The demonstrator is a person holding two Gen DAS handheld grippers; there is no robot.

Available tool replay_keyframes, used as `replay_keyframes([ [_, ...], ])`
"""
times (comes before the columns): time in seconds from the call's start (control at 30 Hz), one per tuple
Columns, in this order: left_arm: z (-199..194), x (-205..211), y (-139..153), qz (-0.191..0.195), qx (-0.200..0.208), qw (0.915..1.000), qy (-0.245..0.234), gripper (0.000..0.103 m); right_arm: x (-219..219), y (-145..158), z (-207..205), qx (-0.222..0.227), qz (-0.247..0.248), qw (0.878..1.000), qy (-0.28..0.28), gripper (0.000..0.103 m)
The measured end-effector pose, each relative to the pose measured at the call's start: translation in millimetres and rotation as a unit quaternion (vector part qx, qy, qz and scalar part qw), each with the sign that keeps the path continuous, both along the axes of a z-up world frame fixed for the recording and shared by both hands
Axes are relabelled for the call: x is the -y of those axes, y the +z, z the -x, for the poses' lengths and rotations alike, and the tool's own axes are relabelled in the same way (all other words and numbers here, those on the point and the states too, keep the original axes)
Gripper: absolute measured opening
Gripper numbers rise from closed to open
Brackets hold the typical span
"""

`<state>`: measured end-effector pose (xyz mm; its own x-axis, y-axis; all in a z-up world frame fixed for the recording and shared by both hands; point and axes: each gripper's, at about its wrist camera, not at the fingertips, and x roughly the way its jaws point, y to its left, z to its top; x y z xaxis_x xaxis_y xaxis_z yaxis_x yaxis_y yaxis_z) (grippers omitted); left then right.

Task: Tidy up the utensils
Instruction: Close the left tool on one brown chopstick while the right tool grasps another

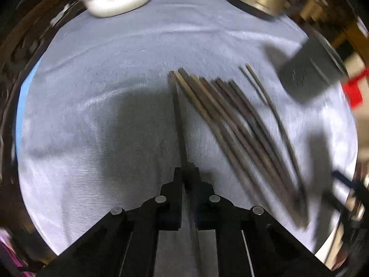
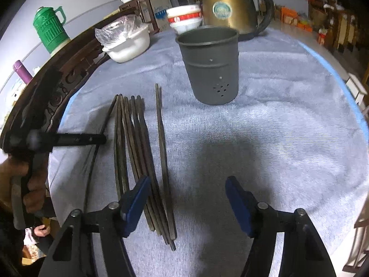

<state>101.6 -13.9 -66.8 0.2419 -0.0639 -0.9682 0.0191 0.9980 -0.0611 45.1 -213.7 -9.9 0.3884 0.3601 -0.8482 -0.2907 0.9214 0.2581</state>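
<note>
Chopstick clenched in left tool | right tool released over chopstick pile | lift to be kept level, tip steered into holder.

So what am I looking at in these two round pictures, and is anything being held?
Each picture comes from a fisheye camera on a hand-held two-finger gripper; there is no robot. In the left wrist view, the left gripper has its black fingers closed on one chopstick. The other chopsticks lie fanned on the grey cloth. In the right wrist view, the right gripper, with blue pads, is open and empty above the cloth. Ahead stand a grey holder, a gold kettle and stacked bowls.
</note>
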Motion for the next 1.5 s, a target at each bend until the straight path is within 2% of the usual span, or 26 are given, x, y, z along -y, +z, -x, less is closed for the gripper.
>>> replay_keyframes([
  [0.1, 9, -3, 0, -0.014, -0.003, 0.9993, -0.035, 0.008, -9, -5, -19, -0.022, -0.002, 1.0, 0.008, 0.061],
  [0.23, 11, -7, -1, 0.006, -0.009, 0.9992, -0.038, 0.008, -34, -9, -44, -0.041, 0.003, 0.999, 0.019, 0.061],
  [0.4, 3, -4, 2, 0.029, -0.019, 0.9989, -0.031, 0.033, -66, -18, -67, -0.056, 0.035, 0.997, 0.035, 0.059],
  [0.43, 0, -4, 2, 0.027, -0.019, 0.9991, -0.025, 0.033, -71, -21, -71, -0.061, 0.042, 0.997, 0.037, 0.05],
  [0.47, -4, -4, 2, 0.027, -0.02, 0.9992, -0.019, 0.033, -75, -21, -74, -0.059, 0.046, 0.997, 0.036, 0.049],
  [0.5, -8, -6, 3, 0.031, -0.021, 0.9992, -0.013, 0.033, -77, -23, -75, -0.062, 0.056, 0.996, 0.035, 0.037],
  [0.53, -15, -8, 3, 0.034, -0.023, 0.9991, -0.007, 0.033, -78, -23, -77, -0.062, 0.064, 0.995, 0.036, 0.03],
  [0.57, -17, -9, 4, 0.037, -0.026, 0.999, -0.002, 0.033, -79, -23, -78, -0.068, 0.074, 0.994, 0.04, 0.026],
  [0.6, -22, -10, 4, 0.037, -0.029, 0.9989, -0.001, 0.027, -79, -24, -79, -0.072, 0.082, 0.993, 0.044, 0.017],
  [0.63, -24, -10, 5, 0.029, -0.033, 0.999, -0.003, 0.021, -78, -24, -78, -0.079, 0.089, 0.992, 0.052, 0.014],
  [0.67, -25, -13, 5, 0.022, -0.035, 0.9991, -0.006, 0.012, -75, -25, -78, -0.088, 0.094, 0.99, 0.061, 0.014],
  [0.7, -26, -15, 5, 0.023, -0.04, 0.9989, -0.009, 0.011, -72, -25, -77, -0.094, 0.1, 0.988, 0.066, 0.013],
  [0.87, -35, -36, 4, 0.043, -0.073, 0.9963, -0.018, 0.011, -70, -28, -77, -0.13, 0.126, 0.98, 0.087, 0.015],
  [0.93, -37, -40, 9, 0.056, -0.09, 0.9943, -0.01, 0.017, -74, -28, -83, -0.137, 0.128, 0.979, 0.082, 0.017],
  [1.0, -44, -40, 10, 0.07, -0.099, 0.9926, -0.005, 0.031, -78, -28, -91, -0.138, 0.129, 0.979, 0.077, 0.019],
  [1.13, -63, -44, 12, 0.063, -0.099, 0.993, 0.007, 0.032, -82, -27, -103, -0.153, 0.126, 0.977, 0.075, 0.022],
  [1.17, -61, -42, 16, 0.057, -0.097, 0.9937, 0.005, 0.026, -84, -27, -105, -0.153, 0.132, 0.976, 0.082, 0.022],
  [1.2, -63, -43, 17, 0.037, -0.094, 0.9949, 0.006, 0.009, -85, -26, -107, -0.152, 0.137, 0.975, 0.086, 0.021],
  [1.27, -64, -45, 18, 0.029, -0.09, 0.9955, 0.005, 0.007, -92, -24, -109, -0.143, 0.154, 0.973, 0.095, 0.019],
  [1.3, -62, -48, 20, 0.035, -0.088, 0.9955, 0.002, 0.006, -94, -25, -107, -0.14, 0.157, 0.973, 0.095, 0.01],
  [1.33, -60, -52, 18, 0.039, -0.087, 0.9954, 0.001, 0.006, -93, -24, -104, -0.139, 0.148, 0.974, 0.095, 0.007],
  [1.4, -52, -64, 20, 0.048, -0.079, 0.9957, 0.008, 0.006, -88, -23, -88, -0.128, 0.125, 0.979, 0.092, 0.006],
  [1.5, -32, -85, 34, 0.074, -0.047, 0.9955, 0.034, 0.006, -74, -6, -64, -0.088, 0.077, 0.99, 0.076, 0.006],
])
